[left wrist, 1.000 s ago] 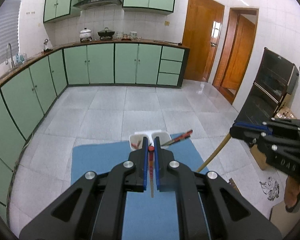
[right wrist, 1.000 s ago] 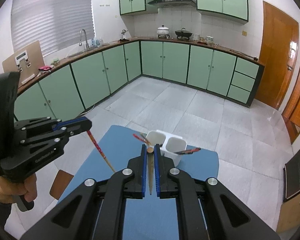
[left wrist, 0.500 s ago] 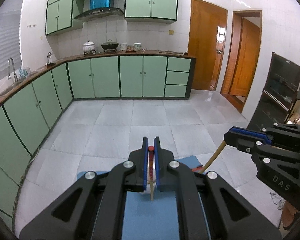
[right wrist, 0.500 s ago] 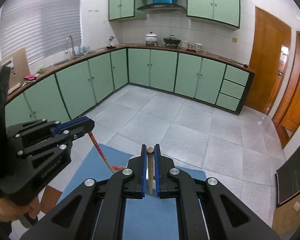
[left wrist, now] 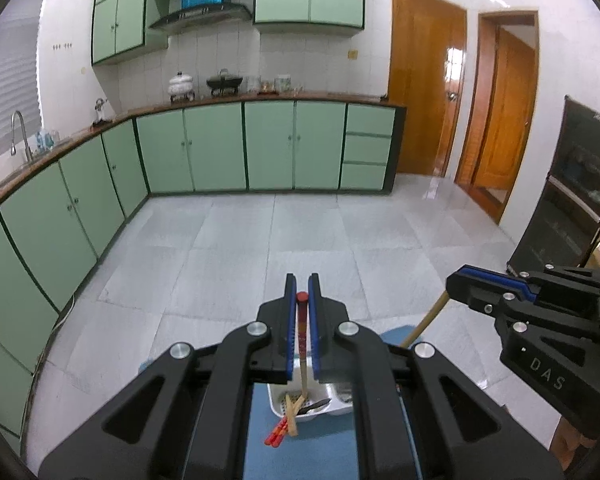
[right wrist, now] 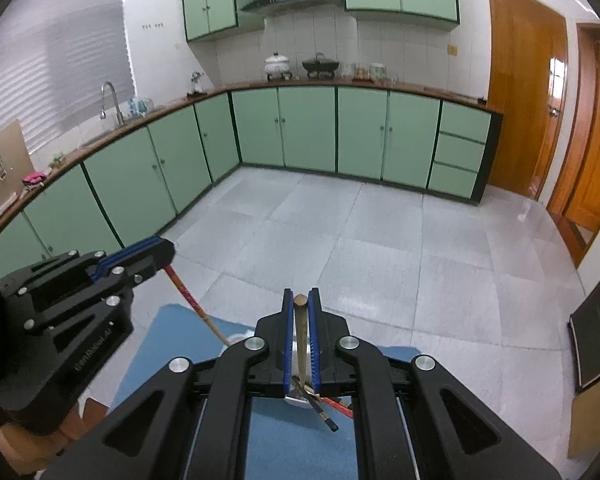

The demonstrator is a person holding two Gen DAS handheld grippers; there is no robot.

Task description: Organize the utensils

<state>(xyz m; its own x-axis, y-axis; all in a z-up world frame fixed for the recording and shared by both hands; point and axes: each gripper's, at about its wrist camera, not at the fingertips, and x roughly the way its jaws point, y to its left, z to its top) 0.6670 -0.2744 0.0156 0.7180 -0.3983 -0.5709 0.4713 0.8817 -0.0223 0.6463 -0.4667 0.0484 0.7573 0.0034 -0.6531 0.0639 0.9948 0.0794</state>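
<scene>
Two chopsticks: red-topped chopstick (left wrist: 301, 328) and plain chopstick (right wrist: 300, 328), each clamped between jaws.

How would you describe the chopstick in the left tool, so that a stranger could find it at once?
Start at the blue mat and the white utensil holder on it. Directly above the holder, the left tool is shut on one chopstick that points down into it. Its red top sets it apart from the plain wooden one in the right tool.
</scene>
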